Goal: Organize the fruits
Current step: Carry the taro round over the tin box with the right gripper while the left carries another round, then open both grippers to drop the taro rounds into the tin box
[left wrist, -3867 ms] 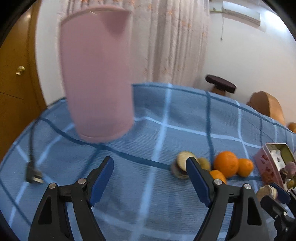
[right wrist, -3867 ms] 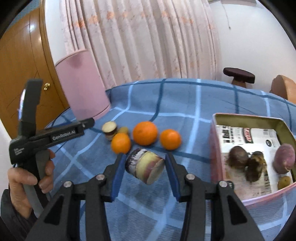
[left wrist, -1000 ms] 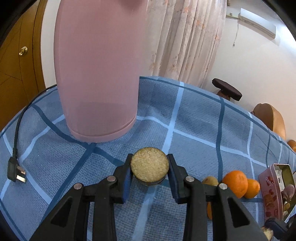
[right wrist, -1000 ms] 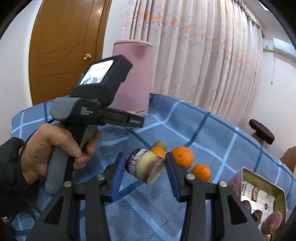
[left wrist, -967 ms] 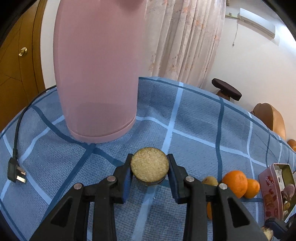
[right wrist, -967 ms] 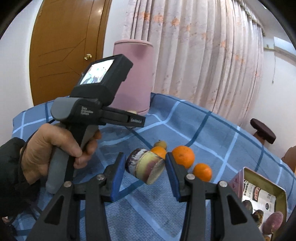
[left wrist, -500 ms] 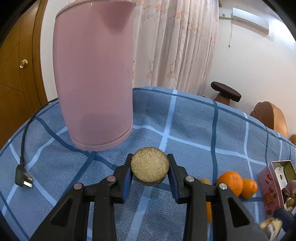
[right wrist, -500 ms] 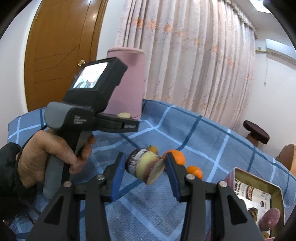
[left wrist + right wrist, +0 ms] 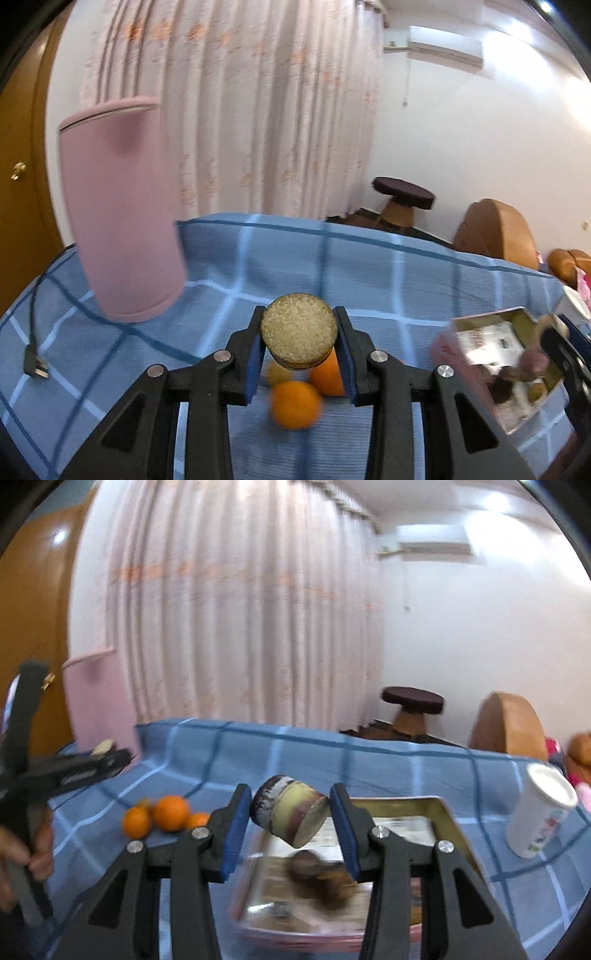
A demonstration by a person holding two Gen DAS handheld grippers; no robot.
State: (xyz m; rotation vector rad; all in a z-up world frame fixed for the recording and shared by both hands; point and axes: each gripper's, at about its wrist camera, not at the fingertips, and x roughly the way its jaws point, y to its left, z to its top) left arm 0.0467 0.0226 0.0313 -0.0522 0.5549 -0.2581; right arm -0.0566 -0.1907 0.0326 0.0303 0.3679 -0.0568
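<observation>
- Currently, a short round slice with a pale grainy cut face and a dark rind (image 9: 299, 334) is clamped between the blue pads of the left gripper (image 9: 300, 347), held clear above the blue checked tablecloth (image 9: 388, 280).
- Below and just behind that slice, two round oranges (image 9: 295, 404) and a small yellowish fruit (image 9: 277, 373) are seen lying close together on the cloth, blurred.
- A tall pink cylindrical container (image 9: 122, 229) is seen standing to the far left, with a black cable and plug (image 9: 34, 363) lying on the cloth at the left edge.
- A pink rectangular metal tin with a printed paper lining (image 9: 491, 354) is seen at the right, holding several dark, blurred pieces.
- Meanwhile, a stubby cylindrical chunk with a purple-and-cream skin and a pale cut end (image 9: 290, 814) is gripped tilted between the blue pads of the right gripper (image 9: 291, 819), above the near left part of the same tin (image 9: 448, 821).
- Dark brown rounded pieces (image 9: 317, 877) are seen lying inside the tin, just below the held chunk.
- Three oranges (image 9: 166, 814) are seen grouped on the cloth to the left of the tin, apart from it.
- A white paper cup with a printed band (image 9: 541, 814) is seen leaning to the right of the tin.
- At the far left, the left gripper's black body is seen held by a hand (image 9: 35, 845).
</observation>
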